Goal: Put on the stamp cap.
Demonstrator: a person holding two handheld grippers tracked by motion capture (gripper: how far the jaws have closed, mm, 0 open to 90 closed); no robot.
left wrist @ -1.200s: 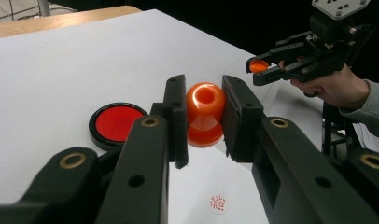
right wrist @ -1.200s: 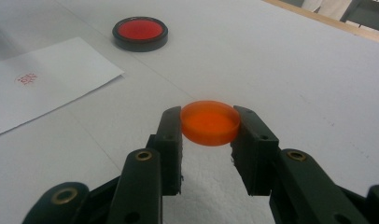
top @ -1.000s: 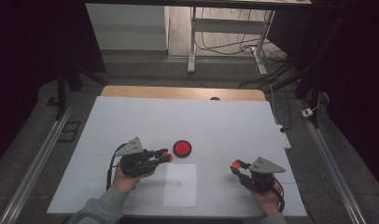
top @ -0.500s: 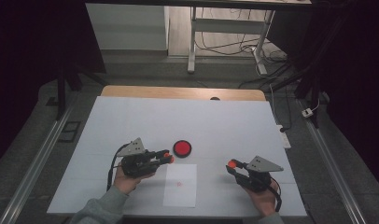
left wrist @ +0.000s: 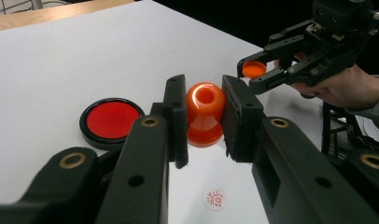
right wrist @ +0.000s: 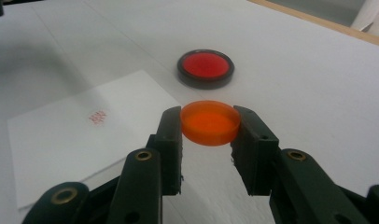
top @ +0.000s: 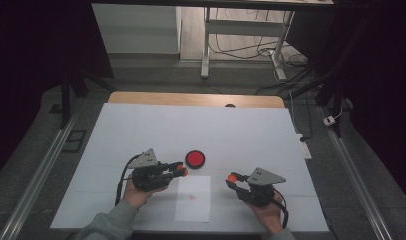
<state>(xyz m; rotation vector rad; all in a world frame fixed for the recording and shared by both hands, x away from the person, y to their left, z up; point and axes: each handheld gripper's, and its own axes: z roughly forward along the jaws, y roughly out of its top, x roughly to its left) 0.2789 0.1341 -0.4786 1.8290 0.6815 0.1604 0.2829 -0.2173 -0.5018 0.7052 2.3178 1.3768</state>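
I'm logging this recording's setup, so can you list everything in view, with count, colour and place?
Stamp: 1, orange, waisted body with a hollow top, clamped between the left gripper's fingers.
Cap: 1, orange, shallow disc, clamped between the right gripper's fingers.
Ink pad: 1, red in a black round case, open on the table between the grippers, farther from the person.
Paper sheet: 1, white with a small red stamp mark, flat at the near edge.
Table: 1, white top with a wooden far edge.
Floor cables and a white frame: behind the table, count unclear.
Left gripper: 1, black, held above the sheet's left corner.
Right gripper: 1, black, held right of the sheet.
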